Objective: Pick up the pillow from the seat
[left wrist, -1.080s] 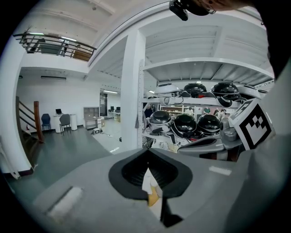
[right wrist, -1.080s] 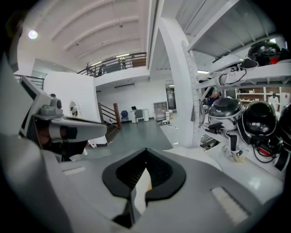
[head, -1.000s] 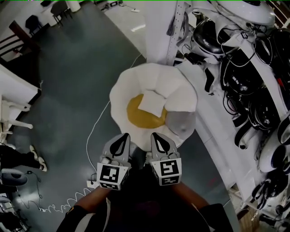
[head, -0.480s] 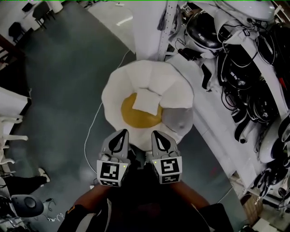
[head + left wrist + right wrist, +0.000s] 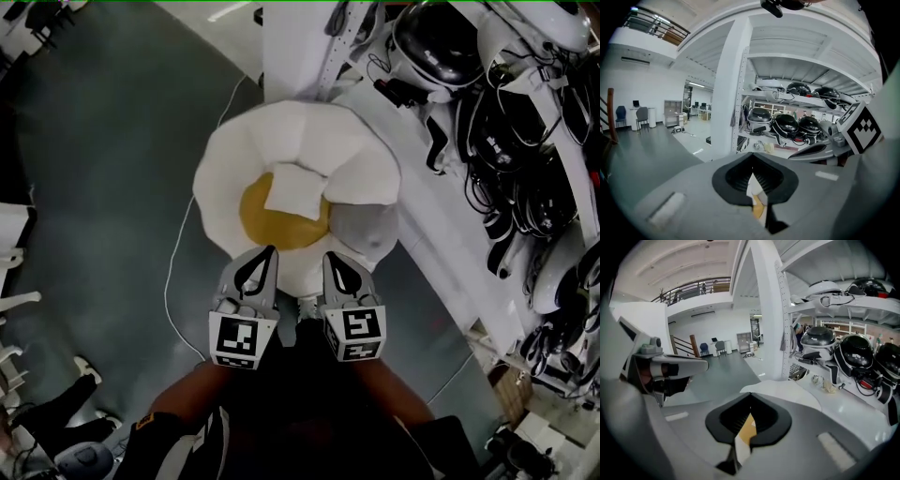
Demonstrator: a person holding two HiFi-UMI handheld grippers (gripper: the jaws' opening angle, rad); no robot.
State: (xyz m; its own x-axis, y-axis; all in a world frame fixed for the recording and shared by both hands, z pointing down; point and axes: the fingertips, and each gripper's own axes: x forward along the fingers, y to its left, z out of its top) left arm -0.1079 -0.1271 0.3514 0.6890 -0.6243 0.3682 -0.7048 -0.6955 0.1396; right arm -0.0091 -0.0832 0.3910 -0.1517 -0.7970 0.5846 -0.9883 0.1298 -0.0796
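The white pillow (image 5: 295,191) lay on the yellow seat (image 5: 265,223) of a round white chair (image 5: 225,159), toward the seat's far side, untouched. We held the left gripper (image 5: 268,253) and right gripper (image 5: 330,259) side by side at the chair's near rim, fingers closed on nothing. In both gripper views the pillow and seat showed only as a white and yellow sliver below the meeting fingers. A grey patch (image 5: 367,230) on the chair's right was hard to make out. Helmets crowded the shelves (image 5: 487,122) alongside. A second earlier our fingertips had sat slightly farther from the yellow seat.
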